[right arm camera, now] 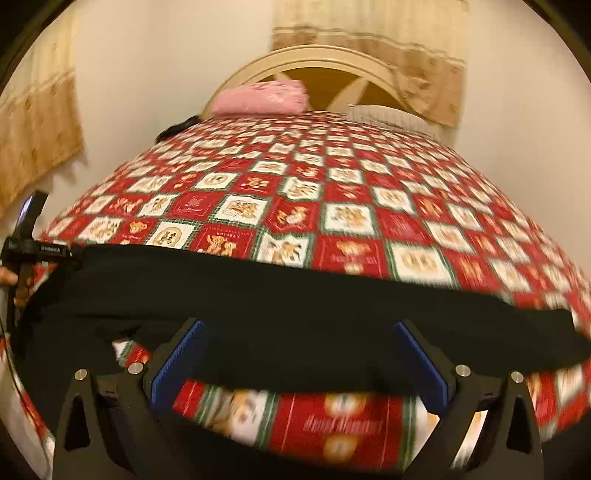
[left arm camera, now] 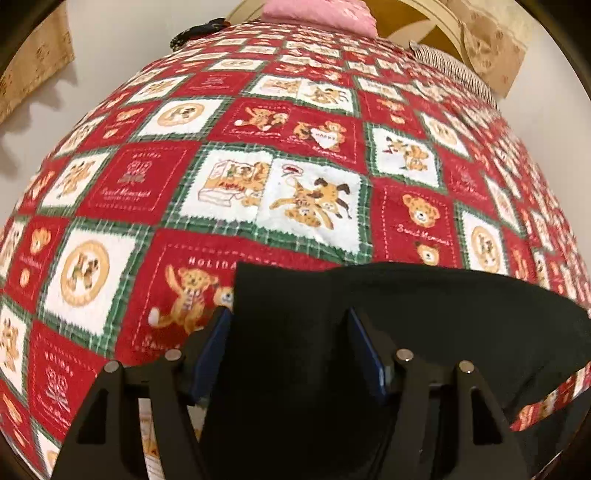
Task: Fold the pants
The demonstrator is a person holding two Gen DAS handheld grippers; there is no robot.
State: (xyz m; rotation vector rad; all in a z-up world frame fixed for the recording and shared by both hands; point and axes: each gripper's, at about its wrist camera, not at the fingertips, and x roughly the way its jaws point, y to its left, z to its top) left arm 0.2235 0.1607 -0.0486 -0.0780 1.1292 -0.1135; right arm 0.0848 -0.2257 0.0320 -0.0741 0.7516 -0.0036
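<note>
- The black fabric pants [right arm camera: 295, 295] lay stretched as a long dark band across the lower middle of the right wrist view, on the red, white and green teddy-bear patchwork bedspread [right arm camera: 332, 177].
- In the left wrist view, the pants [left arm camera: 424, 314] filled the lower centre and lower right, one edge drooping toward the right border.
- The left gripper [left arm camera: 291, 325], black with blue pads, stood at the bottom centre of its view with the black cloth between its fingers [left arm camera: 364, 347]. The dark cloth hid the pad faces, so I could not tell whether they pressed on it.
- The right gripper [right arm camera: 299, 332] sat at the bottom of its own view with its jaws spread wide. The pants' lower edge ran between the blue pads [right arm camera: 177, 362], which did not close on it.
- At the far left edge of the right wrist view, the left gripper [right arm camera: 29, 251] showed as a black frame beside the end of the pants, with a hand [right arm camera: 14, 284] partly visible below it.
- A pink folded cloth [right arm camera: 262, 98] rested at the top centre, by the cream arched wooden headboard [right arm camera: 314, 59].
- Beige patterned curtains [right arm camera: 369, 33] hung against the pale wall [right arm camera: 166, 74] behind.
- The right wrist view was blurred toward its lower right.
</note>
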